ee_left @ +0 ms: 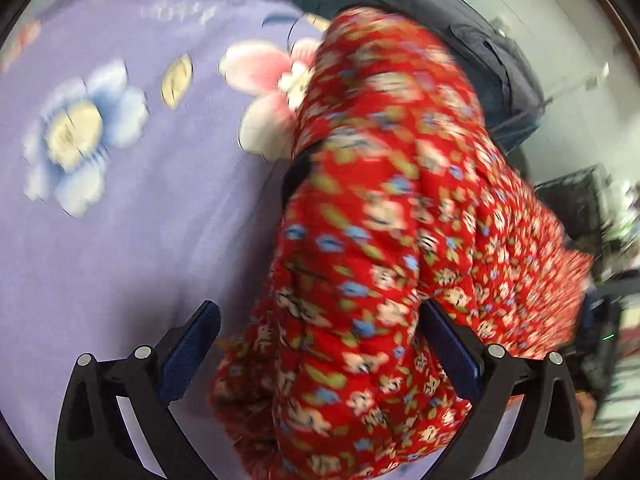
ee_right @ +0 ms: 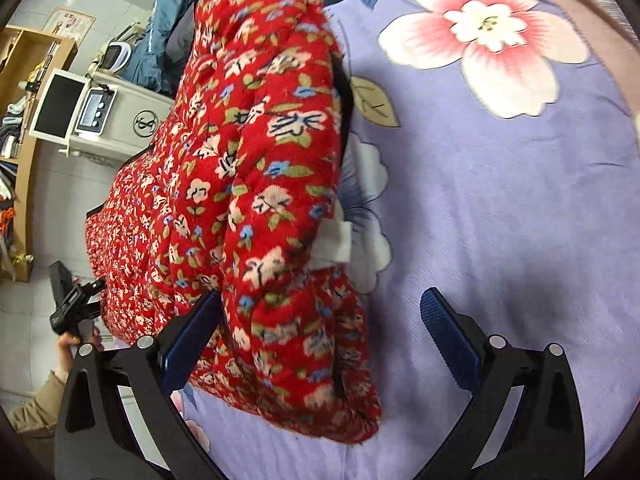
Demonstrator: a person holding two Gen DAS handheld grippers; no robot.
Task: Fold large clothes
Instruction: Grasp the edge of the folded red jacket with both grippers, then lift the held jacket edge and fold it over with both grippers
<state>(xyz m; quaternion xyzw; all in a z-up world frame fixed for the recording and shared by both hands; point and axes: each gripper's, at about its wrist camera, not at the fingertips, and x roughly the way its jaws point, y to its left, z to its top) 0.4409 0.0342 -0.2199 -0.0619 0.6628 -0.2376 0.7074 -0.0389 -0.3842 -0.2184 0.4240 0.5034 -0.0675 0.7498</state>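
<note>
Red floral garment (ee_right: 256, 208) bunched on lilac sheet (ee_right: 500, 220). Left gripper (ee_left: 320, 344) and right gripper (ee_right: 320, 328): jaws spread, cloth between them unpinched.

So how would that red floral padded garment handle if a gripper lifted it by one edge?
The red floral garment would probably droop, since it lies in soft rolls. Its quilted bulk suggests some weight. The fuzzy surface likely grips the lilac sheet rather than sliding.

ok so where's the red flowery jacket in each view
Left wrist view: the red jacket fills the centre and right, reaching down between the open fingers of the left tool.
Right wrist view: the jacket fills the centre-left, its lower end inside the open right tool.
Shared landmark: the pink flower on the purple sheet.
</note>
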